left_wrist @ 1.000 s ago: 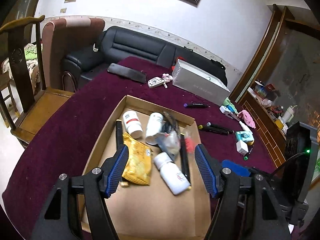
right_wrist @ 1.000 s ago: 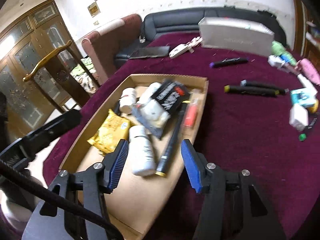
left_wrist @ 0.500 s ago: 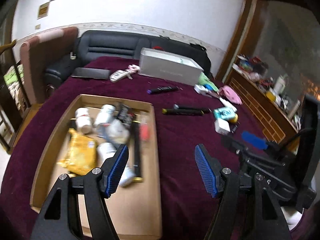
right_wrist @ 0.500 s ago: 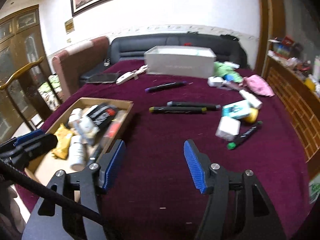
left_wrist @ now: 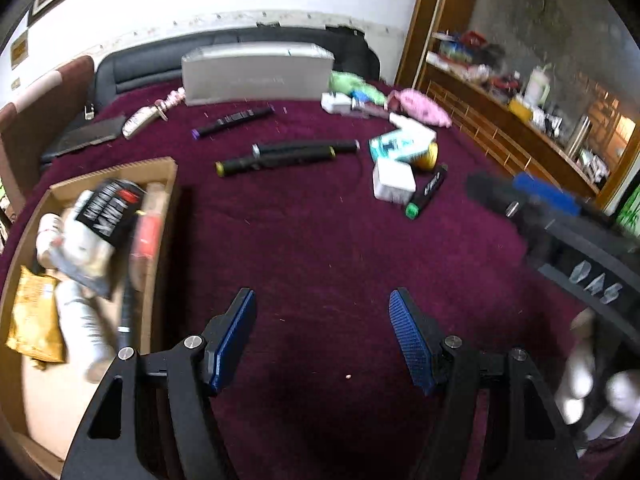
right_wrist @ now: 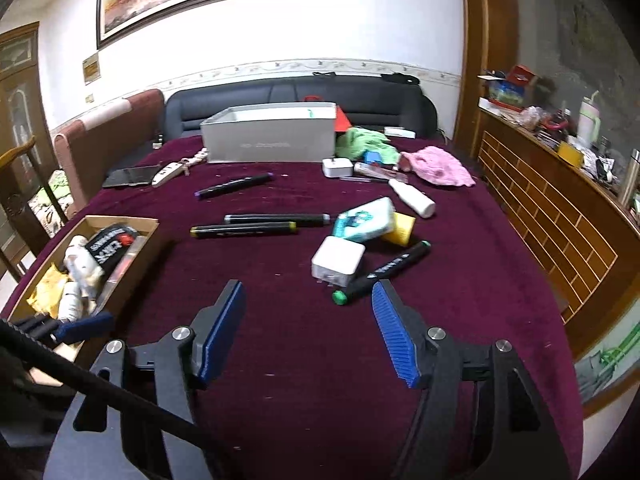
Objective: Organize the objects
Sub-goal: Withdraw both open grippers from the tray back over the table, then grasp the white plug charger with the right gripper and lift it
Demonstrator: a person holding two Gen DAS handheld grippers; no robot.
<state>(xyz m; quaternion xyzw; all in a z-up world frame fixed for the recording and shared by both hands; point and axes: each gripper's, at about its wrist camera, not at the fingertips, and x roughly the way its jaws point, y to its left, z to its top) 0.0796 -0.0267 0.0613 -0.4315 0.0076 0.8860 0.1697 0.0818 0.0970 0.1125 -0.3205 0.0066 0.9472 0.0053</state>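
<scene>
A cardboard tray (left_wrist: 156, 168) at the left holds bottles, a yellow packet and a black-labelled pouch; it also shows in the right wrist view (right_wrist: 120, 222). Loose on the maroon cloth lie two black markers (right_wrist: 244, 229), a purple-capped marker (right_wrist: 234, 186), a green-capped marker (right_wrist: 384, 272), a white cube (right_wrist: 338, 260), a teal box (right_wrist: 364, 219) and a yellow item (right_wrist: 400, 229). My left gripper (left_wrist: 322, 334) is open and empty over bare cloth right of the tray. My right gripper (right_wrist: 308, 326) is open and empty, just short of the green-capped marker.
A grey box (right_wrist: 268, 136) stands at the back with a green cloth (right_wrist: 364, 142), pink cloth (right_wrist: 436, 166), white bottle (right_wrist: 412, 198), remote (right_wrist: 170, 172) and dark tablet (right_wrist: 130, 176). A sofa and chairs stand behind; a wooden cabinet (right_wrist: 560, 216) runs along the right.
Both grippers have swung right, away from the tray toward the loose items in the middle of the table. Both stayed open and empty.
</scene>
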